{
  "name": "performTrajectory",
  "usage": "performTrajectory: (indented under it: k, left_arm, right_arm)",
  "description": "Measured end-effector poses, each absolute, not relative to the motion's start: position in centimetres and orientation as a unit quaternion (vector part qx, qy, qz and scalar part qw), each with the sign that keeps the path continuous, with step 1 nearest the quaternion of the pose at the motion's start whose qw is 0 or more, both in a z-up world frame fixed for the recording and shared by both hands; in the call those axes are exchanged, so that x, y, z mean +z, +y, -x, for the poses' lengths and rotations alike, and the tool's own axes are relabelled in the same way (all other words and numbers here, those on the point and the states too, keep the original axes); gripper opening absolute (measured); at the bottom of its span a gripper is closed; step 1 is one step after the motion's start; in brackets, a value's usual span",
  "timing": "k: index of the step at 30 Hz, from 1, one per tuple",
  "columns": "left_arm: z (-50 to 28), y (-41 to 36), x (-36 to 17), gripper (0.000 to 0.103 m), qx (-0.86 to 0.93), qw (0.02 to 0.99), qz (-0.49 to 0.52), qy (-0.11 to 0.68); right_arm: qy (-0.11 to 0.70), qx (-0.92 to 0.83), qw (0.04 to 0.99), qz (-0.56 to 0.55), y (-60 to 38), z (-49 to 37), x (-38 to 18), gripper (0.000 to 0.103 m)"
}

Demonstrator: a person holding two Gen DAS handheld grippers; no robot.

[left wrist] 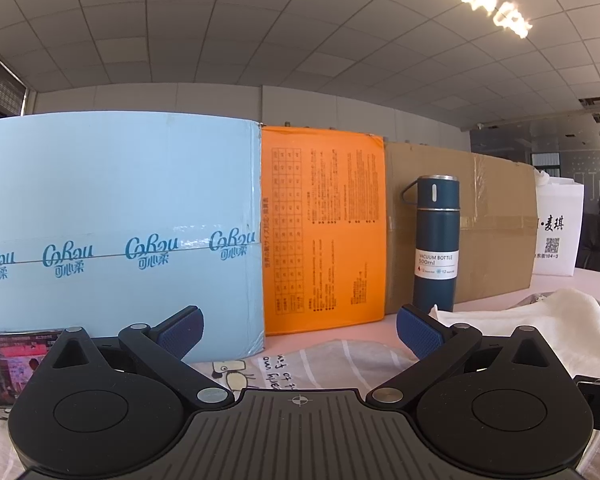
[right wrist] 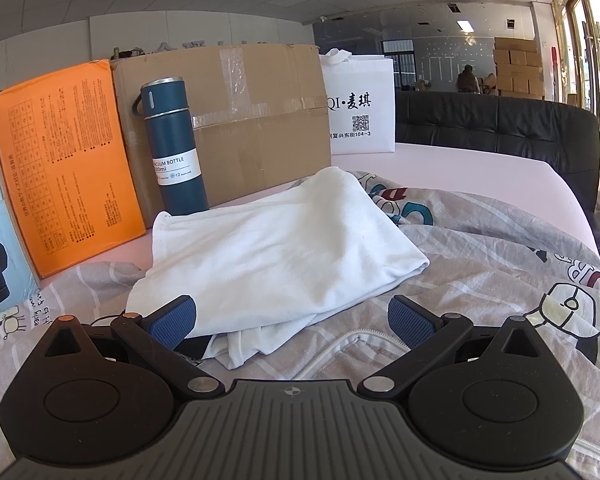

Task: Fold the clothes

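A white garment lies loosely folded on a grey cartoon-print sheet in the right wrist view. It also shows at the right of the left wrist view. My right gripper is open and empty, just in front of the garment's near edge, with the left blue pad next to the cloth. My left gripper is open and empty, low over the sheet, to the left of the garment and facing the boxes.
A blue box, an orange box and a cardboard box stand in a row at the back. A dark blue vacuum bottle stands before them. A white bag is at the back right. A phone lies left.
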State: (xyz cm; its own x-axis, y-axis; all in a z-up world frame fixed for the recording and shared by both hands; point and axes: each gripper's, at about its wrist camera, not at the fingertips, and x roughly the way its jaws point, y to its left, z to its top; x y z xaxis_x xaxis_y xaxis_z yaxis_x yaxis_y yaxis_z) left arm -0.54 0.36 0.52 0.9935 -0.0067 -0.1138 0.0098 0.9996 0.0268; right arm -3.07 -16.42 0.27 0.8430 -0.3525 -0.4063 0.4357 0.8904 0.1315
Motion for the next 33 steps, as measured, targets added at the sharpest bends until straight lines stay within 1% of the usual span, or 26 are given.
performTrajectory:
  k: [8,33]
  left_arm:
    - [0.64,0.28,0.58,0.103,-0.005,0.998,-0.016,0.057]
    - [0.87,0.59,0.74,0.103,-0.007,0.998,-0.016,0.058]
  right_arm:
    - [0.169,-0.199,0.959,-0.11,-16.26,3.52,0.53,0.103]
    - [0.175,-0.195,0.96,-0.104,-16.14,3.43,0.47,0.103]
